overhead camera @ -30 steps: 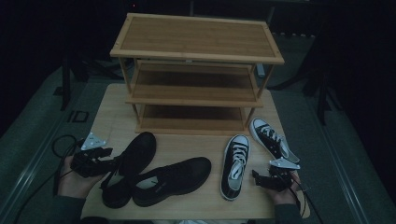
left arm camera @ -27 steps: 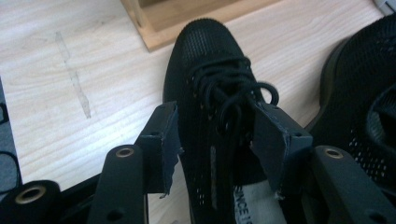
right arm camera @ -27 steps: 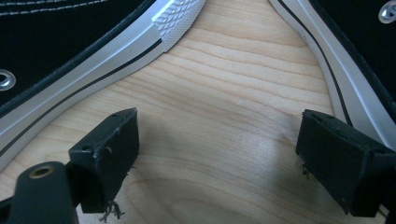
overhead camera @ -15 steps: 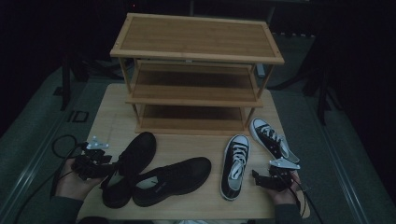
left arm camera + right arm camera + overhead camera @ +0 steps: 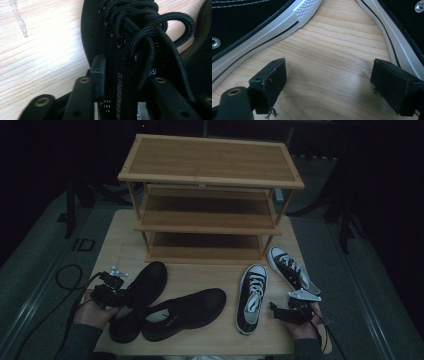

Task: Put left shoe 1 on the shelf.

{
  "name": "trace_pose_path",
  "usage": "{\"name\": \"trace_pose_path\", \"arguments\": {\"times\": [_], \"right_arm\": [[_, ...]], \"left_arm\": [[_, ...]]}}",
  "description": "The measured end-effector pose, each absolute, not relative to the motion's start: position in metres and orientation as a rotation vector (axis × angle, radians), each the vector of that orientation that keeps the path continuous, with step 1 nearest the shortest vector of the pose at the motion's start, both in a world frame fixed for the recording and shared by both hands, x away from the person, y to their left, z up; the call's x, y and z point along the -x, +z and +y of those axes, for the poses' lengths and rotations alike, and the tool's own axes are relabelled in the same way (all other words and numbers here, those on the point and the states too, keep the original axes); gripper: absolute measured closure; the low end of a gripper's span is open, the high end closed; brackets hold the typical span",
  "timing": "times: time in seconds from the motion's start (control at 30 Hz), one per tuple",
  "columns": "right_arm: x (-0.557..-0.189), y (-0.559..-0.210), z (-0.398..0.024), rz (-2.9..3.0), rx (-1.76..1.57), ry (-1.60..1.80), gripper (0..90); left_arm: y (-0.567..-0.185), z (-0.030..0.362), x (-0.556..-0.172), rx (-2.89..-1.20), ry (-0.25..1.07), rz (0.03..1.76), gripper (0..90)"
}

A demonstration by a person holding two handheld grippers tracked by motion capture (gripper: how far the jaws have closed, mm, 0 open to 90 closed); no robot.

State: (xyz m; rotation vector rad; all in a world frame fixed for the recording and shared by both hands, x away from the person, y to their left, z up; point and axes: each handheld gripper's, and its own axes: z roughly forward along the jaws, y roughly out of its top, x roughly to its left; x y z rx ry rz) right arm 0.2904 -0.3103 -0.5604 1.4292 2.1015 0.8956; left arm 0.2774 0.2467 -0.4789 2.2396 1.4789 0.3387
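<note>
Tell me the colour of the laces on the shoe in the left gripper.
Black laces, clearest in the left gripper view.

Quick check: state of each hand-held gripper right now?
Left hand-held gripper: jaws just been closing around the black shoe's side wall; firm grip cannot be told.
Right hand-held gripper: open, holding nothing, above the table.

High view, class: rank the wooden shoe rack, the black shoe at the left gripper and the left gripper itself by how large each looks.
1. wooden shoe rack, by far the largest.
2. black shoe, much smaller.
3. left gripper, smallest, though the hand hides part of it.
</note>
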Motion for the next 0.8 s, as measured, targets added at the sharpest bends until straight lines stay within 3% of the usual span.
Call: {"name": "trace_pose_path", "arguments": {"times": [0.23,0.8], "right_arm": [[-0.290,-0.560,-0.310,2.101,-1.430,0.896,13.2],[-0.290,-0.560,-0.310,2.101,-1.430,0.896,13.2]], "left_arm": [[-0.478,0.252,-0.276,-2.166,0.335,1.516,87.1],[-0.464,0.258,-0.291,-2.040,0.371,1.516,88.1]]}}
